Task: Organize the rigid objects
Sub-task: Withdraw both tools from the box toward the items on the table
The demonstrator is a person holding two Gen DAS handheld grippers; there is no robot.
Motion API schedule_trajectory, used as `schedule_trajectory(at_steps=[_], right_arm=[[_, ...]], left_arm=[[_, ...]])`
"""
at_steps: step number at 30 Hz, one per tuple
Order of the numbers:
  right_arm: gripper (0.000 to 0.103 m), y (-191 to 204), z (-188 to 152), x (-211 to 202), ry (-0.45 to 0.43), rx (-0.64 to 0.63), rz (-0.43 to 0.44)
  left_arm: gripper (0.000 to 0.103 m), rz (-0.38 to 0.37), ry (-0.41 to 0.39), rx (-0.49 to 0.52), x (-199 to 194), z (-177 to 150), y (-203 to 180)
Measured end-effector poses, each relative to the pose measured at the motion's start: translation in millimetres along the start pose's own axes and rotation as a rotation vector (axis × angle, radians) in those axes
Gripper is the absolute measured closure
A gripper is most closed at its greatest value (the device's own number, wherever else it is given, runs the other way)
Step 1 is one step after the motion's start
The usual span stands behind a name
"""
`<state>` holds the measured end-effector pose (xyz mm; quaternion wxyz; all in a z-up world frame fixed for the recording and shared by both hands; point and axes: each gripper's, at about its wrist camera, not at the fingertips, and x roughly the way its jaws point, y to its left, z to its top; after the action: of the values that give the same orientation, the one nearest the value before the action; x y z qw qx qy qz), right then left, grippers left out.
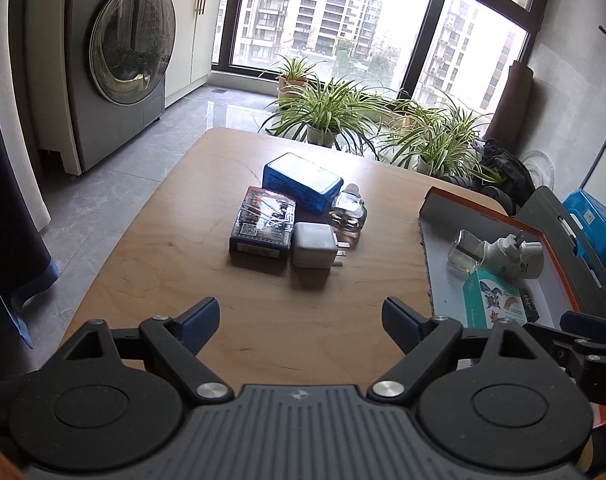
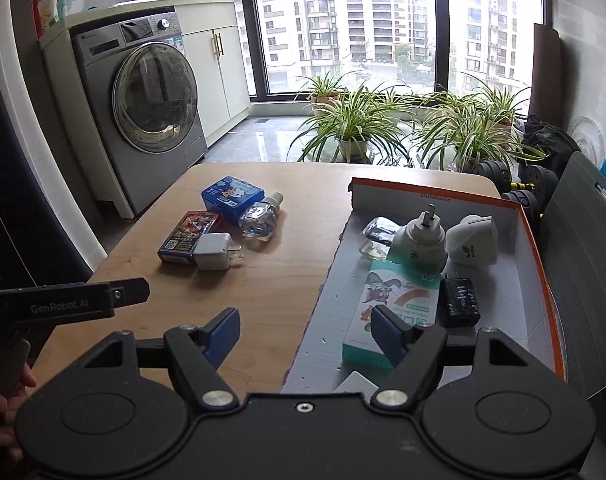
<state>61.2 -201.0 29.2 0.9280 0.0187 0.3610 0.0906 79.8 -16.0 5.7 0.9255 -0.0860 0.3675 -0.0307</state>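
Grippers, left (image 1: pixel 301 320) and right (image 2: pixel 305 330), gape empty; approach charger (image 1: pixel 313 245) squarely, pinch its flat sides, avoiding bottle (image 1: pixel 349 213).

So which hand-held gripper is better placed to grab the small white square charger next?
Left, probably. The left hand-held gripper is open and faces the small white square charger directly; the right hand-held gripper hangs over the orange-rimmed cardboard box.

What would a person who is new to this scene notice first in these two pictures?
Probably the small cluster mid-table: a blue box, a dark card pack, a white charger and a clear bottle, packed close together. To the right, an orange-rimmed box lid already holds plug-in devices and a teal carton.
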Motion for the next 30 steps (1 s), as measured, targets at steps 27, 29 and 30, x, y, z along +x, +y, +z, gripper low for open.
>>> schedule_trajectory(at_steps=[27, 29, 30], right_arm=[[0.016, -18, -3, 38, 0.023, 0.042, 0.063], [0.016, -21, -3, 41, 0.024, 0.048, 0.069], [0.016, -23, -3, 43, 0.024, 0.054, 0.072]], left_arm=[[0.009, 0.114, 0.062, 0.000, 105, 64, 31], [0.009, 0.122, 0.075, 0.014, 116, 69, 29], [0.009, 0.121, 0.078, 0.020, 122, 71, 29]])
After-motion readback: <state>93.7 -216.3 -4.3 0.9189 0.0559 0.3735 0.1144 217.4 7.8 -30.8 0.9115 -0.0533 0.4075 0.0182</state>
